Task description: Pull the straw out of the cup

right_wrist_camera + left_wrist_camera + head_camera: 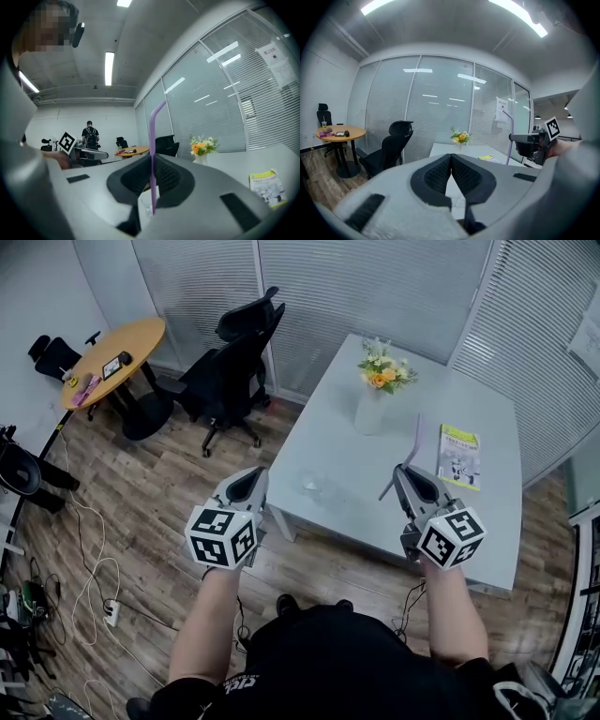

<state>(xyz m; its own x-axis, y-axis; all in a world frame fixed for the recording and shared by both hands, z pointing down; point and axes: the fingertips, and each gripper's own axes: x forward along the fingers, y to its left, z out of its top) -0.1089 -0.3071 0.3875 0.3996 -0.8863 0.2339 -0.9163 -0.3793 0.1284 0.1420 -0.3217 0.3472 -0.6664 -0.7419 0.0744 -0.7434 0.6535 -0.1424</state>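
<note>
My right gripper (402, 471) is shut on a purple straw (415, 440), which stands nearly upright between its pads and bends at the top. In the right gripper view the straw (152, 154) runs up through the closed jaws of that gripper (152, 161). The clear cup (312, 487) stands on the white table (487, 540), left of the straw and apart from it; it also shows low between the jaws as the cup (147, 205). My left gripper (253, 476) hovers by the table's front left corner, left of the cup, shut and empty, its pads together (451, 161).
A white vase of orange flowers (373, 395) stands at the back of the table, and a yellow-green booklet (459, 456) lies at the right. Black office chairs (230, 367) and a round wooden table (117, 352) stand on the left. Cables trail over the wooden floor (84, 568).
</note>
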